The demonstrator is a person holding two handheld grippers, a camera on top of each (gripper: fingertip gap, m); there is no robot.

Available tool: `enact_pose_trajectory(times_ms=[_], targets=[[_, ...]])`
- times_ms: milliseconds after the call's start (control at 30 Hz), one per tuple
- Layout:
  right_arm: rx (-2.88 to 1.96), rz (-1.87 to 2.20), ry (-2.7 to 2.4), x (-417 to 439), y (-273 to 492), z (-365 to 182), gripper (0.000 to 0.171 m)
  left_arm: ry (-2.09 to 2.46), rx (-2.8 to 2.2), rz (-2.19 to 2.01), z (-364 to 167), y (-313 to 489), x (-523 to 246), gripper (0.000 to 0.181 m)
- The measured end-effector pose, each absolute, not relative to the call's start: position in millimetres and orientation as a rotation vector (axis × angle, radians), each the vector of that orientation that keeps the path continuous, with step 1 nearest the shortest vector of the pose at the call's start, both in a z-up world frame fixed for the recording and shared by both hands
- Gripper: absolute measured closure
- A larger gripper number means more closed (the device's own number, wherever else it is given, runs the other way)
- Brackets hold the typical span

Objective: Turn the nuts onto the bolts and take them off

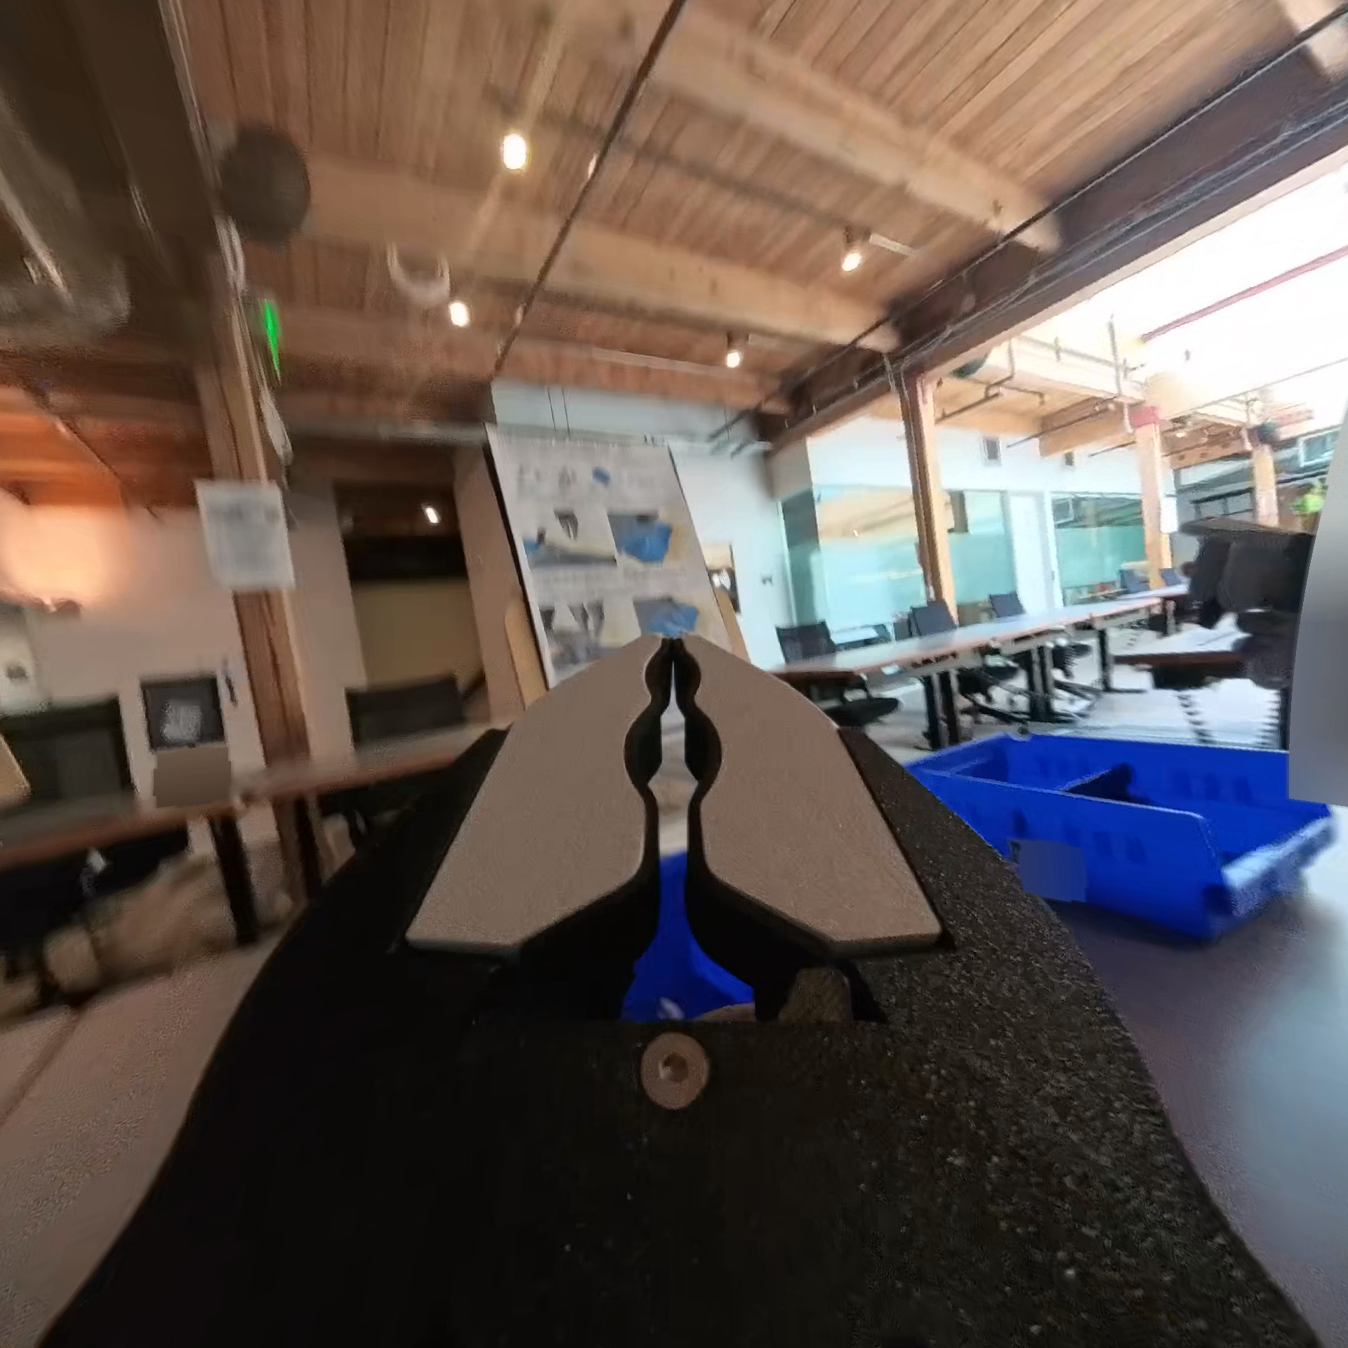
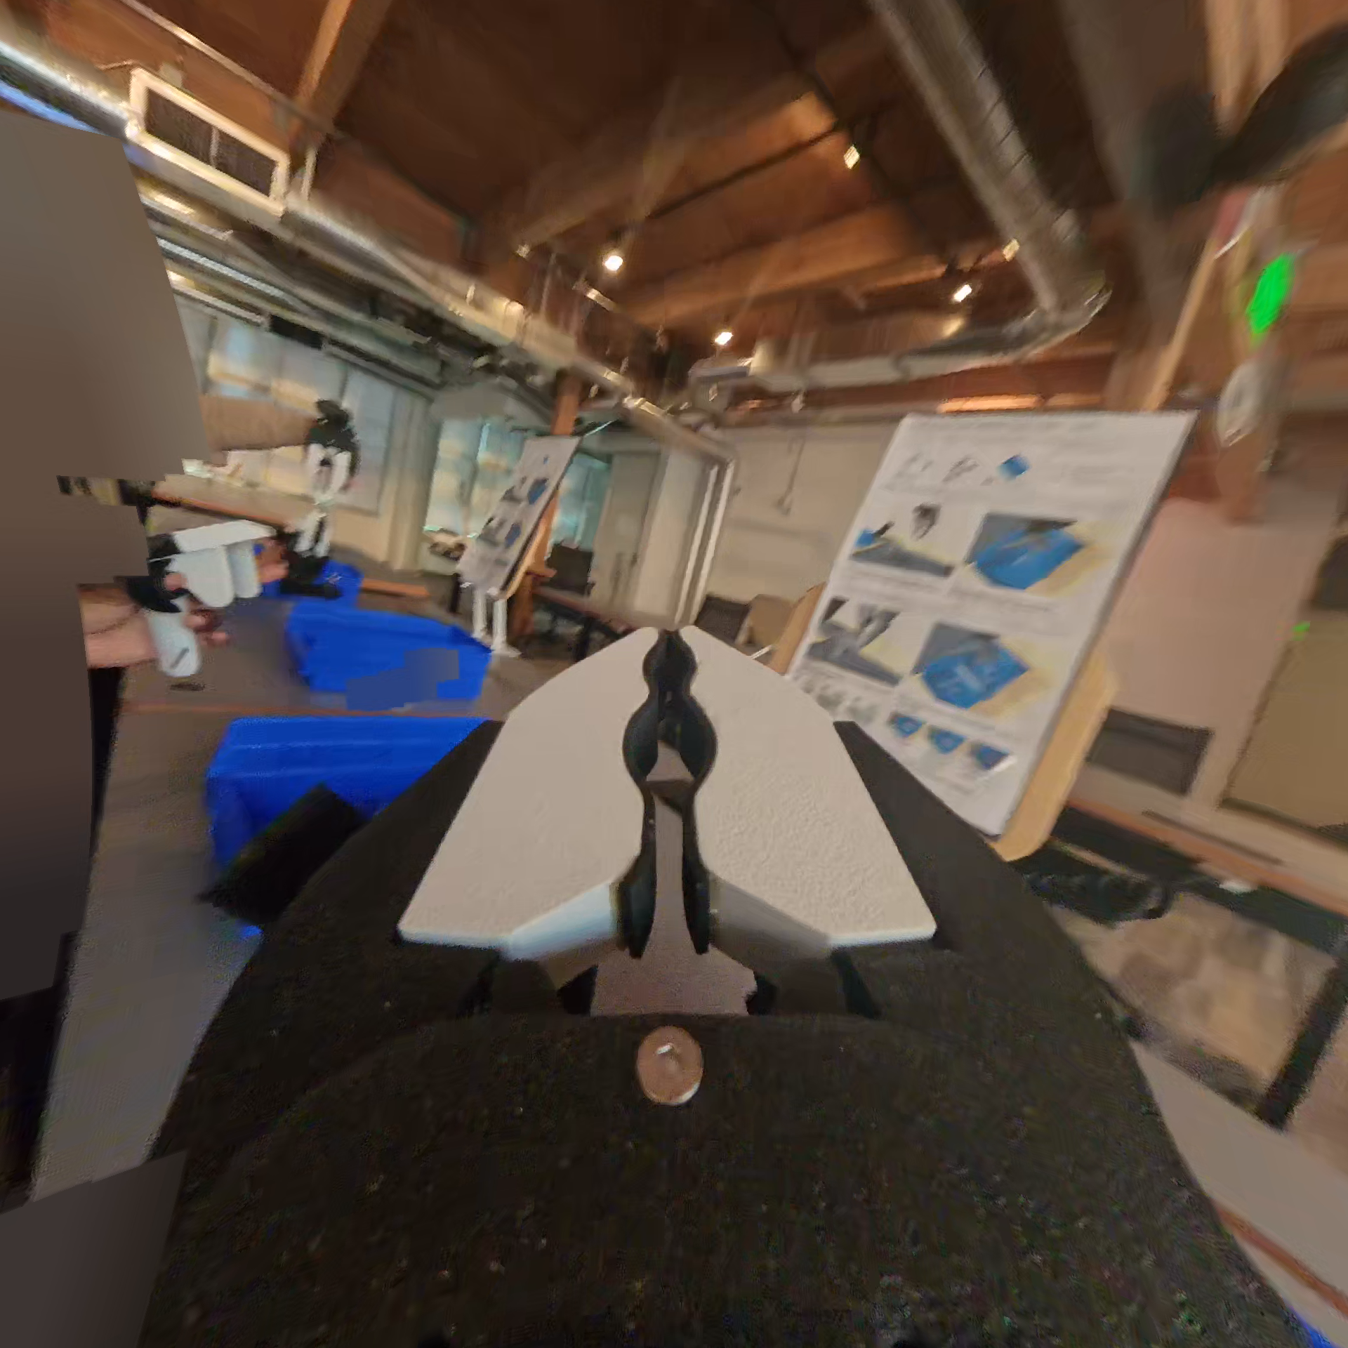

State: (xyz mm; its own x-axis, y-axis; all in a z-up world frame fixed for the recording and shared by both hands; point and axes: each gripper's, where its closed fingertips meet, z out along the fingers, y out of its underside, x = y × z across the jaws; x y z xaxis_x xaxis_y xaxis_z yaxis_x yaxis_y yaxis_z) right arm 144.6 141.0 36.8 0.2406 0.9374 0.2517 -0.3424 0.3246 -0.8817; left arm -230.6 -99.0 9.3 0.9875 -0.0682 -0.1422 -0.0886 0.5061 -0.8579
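No nuts or bolts show in either view. My left gripper (image 1: pixel 672 645) is shut and empty, raised and pointing across the room above the table. A blue divided bin (image 1: pixel 1123 831) lies on the table to its right, and more blue shows below its jaws. My right gripper (image 2: pixel 665 636) is shut and empty, also raised and pointing out over the room. A blue bin (image 2: pixel 321 766) sits low to its left, with a dark block (image 2: pixel 284 853) in front of it.
An instruction board on a wooden easel (image 2: pixel 970 613) stands to the right in the right wrist view and shows in the left wrist view (image 1: pixel 613 554). More blue bins (image 2: pixel 379 649) lie farther left. Another person's hand holds a white gripper (image 2: pixel 197 583) at far left. Long desks with chairs (image 1: pixel 970 642) stand behind. There is about 45 centimetres between the tips of the two grippers.
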Motion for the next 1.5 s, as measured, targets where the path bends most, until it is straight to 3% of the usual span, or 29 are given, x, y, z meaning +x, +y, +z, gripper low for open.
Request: enact_pose_trajectory(times_ms=[33,100,200,300,400,500,533,667,800,900,967,1033,1167,1267,1500], targets=[[-0.823,1.047,-0.961,130.2,135.5,31.3,0.171,0.154,-1.094,-0.064,0.0,-96.0,-226.9,0.178],[-0.85,1.118,-1.042,100.7,122.1,20.6,0.171,0.128,-1.102,-0.25,-7.8,-97.2,-218.5,0.153],[-0.841,1.182,-1.152,60.0,102.7,6.1,0.165,0.144,-0.999,-0.345,-9.0,-110.5,-212.3,0.154],[-0.79,1.226,-1.207,24.2,85.9,-2.8,0.153,0.136,-1.023,-0.261,-19.1,-109.5,-220.4,0.134],[-0.75,1.274,-1.272,-10.5,66.9,-12.2,0.149,0.161,-1.18,-0.067,-38.5,-96.2,-228.5,0.141],[-0.799,1.313,-1.41,-47.3,53.2,-29.2,0.15,0.175,-1.256,0.013,-45.2,-88.5,-228.2,0.177],[-0.822,1.316,-1.459,-60.2,50.7,-34.5,0.147,0.159,-1.265,-0.007,-46.1,-87.6,-227.7,0.181],[-0.799,1.335,-1.722,-107.7,32.5,-48.4,0.126,0.106,-1.332,-0.129,-58.7,-77.2,-232.8,0.181],[-0.653,1.264,-2.068,-150.5,11.4,-65.6,0.118,0.043,-1.437,-0.072,-64.6,-69.5,-250.9,0.181],[-0.523,1.109,-2.291,-183.0,7.4,-84.4,0.119,0.065,-1.54,-0.051,-74.4,-65.3,-252.4,0.161],[-0.475,1.021,-2.422,-202.4,7.3,-96.9,0.119,0.091,-1.6,0.041,-85.2,-63.8,-256.2,0.136],[-0.376,0.966,-2.52,-218.5,4.4,-106.1,0.128,0.123,-1.642,0.124,-90.7,-65.2,-259.1,0.126],[-0.079,0.832,-2.663,-244.8,-7.5,-130.1,0.139,0.13,-1.625,0.067,-87.9,-76.9,-255.4,0.139],[0.128,0.58,-2.776,-259.0,-4.1,-165.6,0.139,0.075,-1.589,0.074,-82.9,-94.5,-267.1,0.166],[0.521,0.194,-2.813,-290.9,4.7,-217.0,0.141,0.02,-1.586,0.125,-94.2,-126.2,-290.6,0.144]])
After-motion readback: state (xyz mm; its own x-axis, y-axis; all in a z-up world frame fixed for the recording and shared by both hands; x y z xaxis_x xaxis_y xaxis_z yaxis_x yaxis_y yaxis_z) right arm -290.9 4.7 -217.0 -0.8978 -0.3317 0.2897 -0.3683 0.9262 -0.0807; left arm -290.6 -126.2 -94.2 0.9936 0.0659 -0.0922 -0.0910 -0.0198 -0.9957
